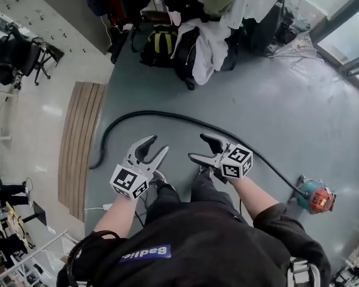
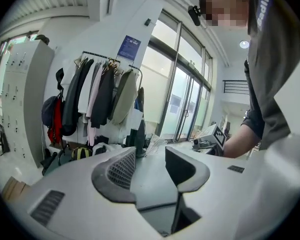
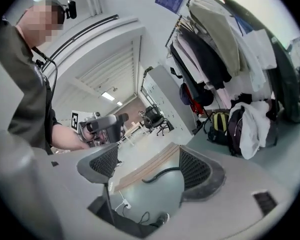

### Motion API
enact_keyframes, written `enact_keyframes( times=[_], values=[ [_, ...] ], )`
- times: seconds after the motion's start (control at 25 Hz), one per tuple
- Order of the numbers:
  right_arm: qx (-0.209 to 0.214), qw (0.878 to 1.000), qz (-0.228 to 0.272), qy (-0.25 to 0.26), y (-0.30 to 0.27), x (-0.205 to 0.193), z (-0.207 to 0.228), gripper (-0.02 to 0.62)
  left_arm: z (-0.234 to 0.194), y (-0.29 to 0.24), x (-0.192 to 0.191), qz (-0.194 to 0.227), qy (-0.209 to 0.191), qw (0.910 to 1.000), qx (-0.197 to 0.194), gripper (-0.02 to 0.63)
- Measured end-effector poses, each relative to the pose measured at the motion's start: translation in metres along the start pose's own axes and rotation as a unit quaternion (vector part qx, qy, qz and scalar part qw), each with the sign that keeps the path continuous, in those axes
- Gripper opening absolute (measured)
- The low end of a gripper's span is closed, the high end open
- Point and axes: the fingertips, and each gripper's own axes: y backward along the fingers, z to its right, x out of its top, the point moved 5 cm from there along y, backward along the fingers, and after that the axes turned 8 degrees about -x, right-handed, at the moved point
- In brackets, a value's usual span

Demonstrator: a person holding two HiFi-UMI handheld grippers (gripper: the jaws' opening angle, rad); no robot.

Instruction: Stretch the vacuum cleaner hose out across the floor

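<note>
- the vacuum cleaner hose [image 1: 185,119] lies on the grey floor [image 1: 287,106] across the middle of the head view; it runs in a long arc from the vacuum cleaner [image 1: 316,197] at the lower right to a loose end that hooks down at the left, just beside the wooden slatted strip [image 1: 78,139]
- judging by that bend, the hose is laid out but not straight; the hooked left end looks like the part left to pull
- the left tongs [image 1: 157,146] are released, jaws apart with nothing between them; they hang above the floor, lower in the frame than the hose, and do not touch it
- the right tongs [image 1: 196,147] are released too and empty; in the right gripper view the hose end [image 3: 162,173] shows between the jaws, but only as background, well apart
- both tongs point forward at the hose, probably held so as to reach down for it; the hanging clothes [image 1: 209,34] at the top of the frame stand well apart from it
</note>
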Motion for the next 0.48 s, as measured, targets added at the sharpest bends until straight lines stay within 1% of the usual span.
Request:
enact_keyframes(
  times=[0.08,0.16,0.24,0.36,0.48],
  values=[
    [-0.028,0.999,0.012,0.009,0.033,0.003,-0.004,0.39,0.024,0.002,0.017,0.009,-0.01,0.9999,-0.004,0.192],
    [-0.067,0.997,0.035,0.0,0.068,-0.001,-0.009,0.39,0.051,0.003,0.025,0.005,-0.027,0.9994,-0.023,0.192],
    [-0.102,0.992,0.064,-0.021,0.1,-0.011,-0.024,0.39,0.08,0.008,0.027,0.002,-0.041,0.9974,-0.058,0.192],
    [-0.143,0.982,0.109,-0.05,0.131,-0.03,-0.064,0.39,0.114,0.023,0.022,0.005,-0.055,0.9918,-0.115,0.192],
    [-0.195,0.966,0.155,-0.074,0.144,-0.055,-0.111,0.39,0.137,0.042,0.01,-0.008,-0.068,0.9834,-0.168,0.192]
  ],
)
